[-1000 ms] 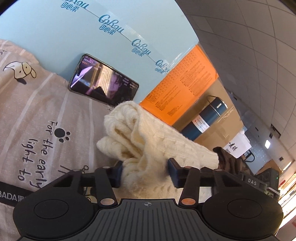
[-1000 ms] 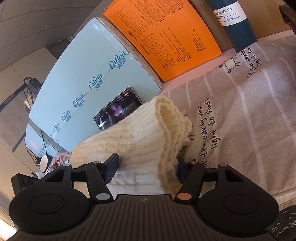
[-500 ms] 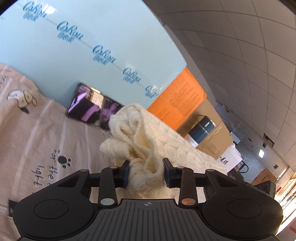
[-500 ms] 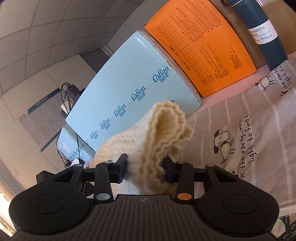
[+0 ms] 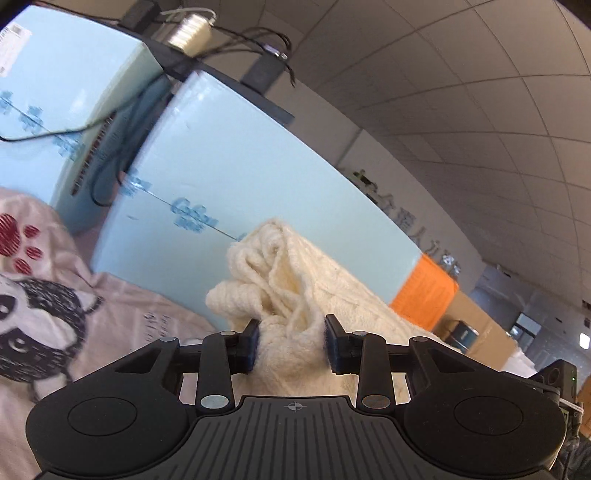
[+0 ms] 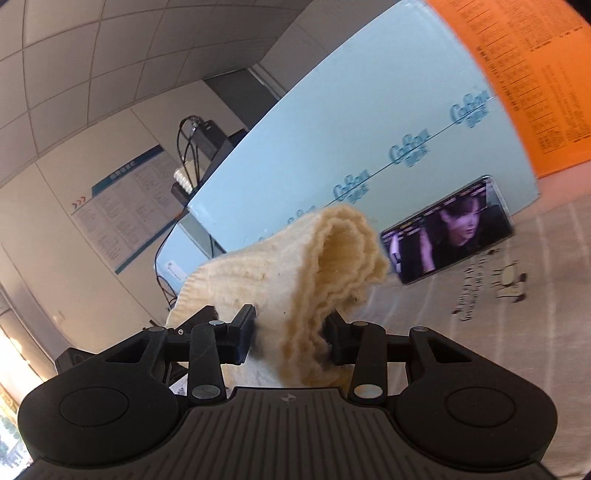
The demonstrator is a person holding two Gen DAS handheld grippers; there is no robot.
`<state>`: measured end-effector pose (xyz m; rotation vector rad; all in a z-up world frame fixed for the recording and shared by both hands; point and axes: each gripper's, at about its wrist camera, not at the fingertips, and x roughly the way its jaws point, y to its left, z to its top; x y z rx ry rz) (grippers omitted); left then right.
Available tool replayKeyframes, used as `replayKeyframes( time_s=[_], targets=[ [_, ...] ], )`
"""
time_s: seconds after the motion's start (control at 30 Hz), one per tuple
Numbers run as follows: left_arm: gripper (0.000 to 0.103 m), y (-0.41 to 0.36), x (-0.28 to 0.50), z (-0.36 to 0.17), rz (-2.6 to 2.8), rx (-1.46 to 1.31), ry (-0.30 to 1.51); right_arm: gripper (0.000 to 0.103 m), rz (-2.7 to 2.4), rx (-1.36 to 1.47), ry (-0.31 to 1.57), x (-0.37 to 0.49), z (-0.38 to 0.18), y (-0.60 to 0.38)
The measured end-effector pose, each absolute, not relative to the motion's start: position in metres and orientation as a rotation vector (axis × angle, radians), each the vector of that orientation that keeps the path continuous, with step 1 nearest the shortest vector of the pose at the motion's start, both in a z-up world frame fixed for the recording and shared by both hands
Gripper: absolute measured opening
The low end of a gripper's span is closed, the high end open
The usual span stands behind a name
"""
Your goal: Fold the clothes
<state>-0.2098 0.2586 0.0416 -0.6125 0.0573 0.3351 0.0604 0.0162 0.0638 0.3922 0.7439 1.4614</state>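
A cream knitted sweater [image 5: 295, 280] is bunched between the jaws of my left gripper [image 5: 291, 345], which is shut on it and holds it up off the printed sheet [image 5: 48, 314]. The same cream sweater [image 6: 295, 273] shows in the right wrist view, its ribbed hem folded over. My right gripper [image 6: 290, 338] is shut on that hem and also holds it raised. The cloth stretches away to the right in the left view and to the left in the right view.
Pale blue boxes [image 5: 258, 184] stand along the back of the sheet-covered surface [image 6: 517, 332]. A phone [image 6: 448, 229] with a lit screen leans against one pale blue box [image 6: 369, 147]. An orange box [image 6: 535, 74] stands to its right. Cables and adapters [image 5: 207, 33] lie on top of the boxes.
Both grippers closed on the sweater and lifted it off the sheet. The left view swung left toward the boxes; the right view tilted up and swung left, bringing the phone to its right.
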Motion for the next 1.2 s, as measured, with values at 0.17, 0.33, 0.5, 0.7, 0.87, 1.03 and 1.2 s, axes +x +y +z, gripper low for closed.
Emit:
replayKeyframes(
  time_s=[0.17, 0.33, 0.5, 0.7, 0.87, 1.03, 1.2],
  targets=[
    [0.033, 0.298, -0.251, 0.044, 0.463, -0.608, 0.021, 0.037, 1.524, 0.393, 0.804, 0.023, 0.062, 0.084],
    [0.033, 0.337, -0.292, 0.047, 0.591, -0.602, -0.016, 0.037, 1.571, 0.4, 0.871, -0.012, 0.052, 0.152],
    [0.032, 0.376, -0.309, 0.035, 0.7, -0.622, -0.02, 0.037, 1.565, 0.397, 0.935, -0.036, 0.031, 0.212],
    [0.034, 0.41, -0.298, 0.006, 0.769, -0.692, 0.096, 0.037, 1.47, 0.334, 0.977, -0.029, -0.003, 0.258],
    [0.042, 0.407, -0.29, 0.003, 0.835, -0.637, 0.147, 0.038, 1.431, 0.256, 0.929, -0.033, -0.006, 0.26],
    [0.071, 0.403, -0.284, 0.001, 0.931, -0.564, 0.195, 0.047, 1.391, 0.184, 0.883, -0.038, -0.009, 0.262],
    [0.086, 0.402, -0.288, 0.0, 0.974, -0.572, 0.188, 0.056, 1.372, 0.155, 0.856, -0.042, -0.003, 0.26]
  ],
)
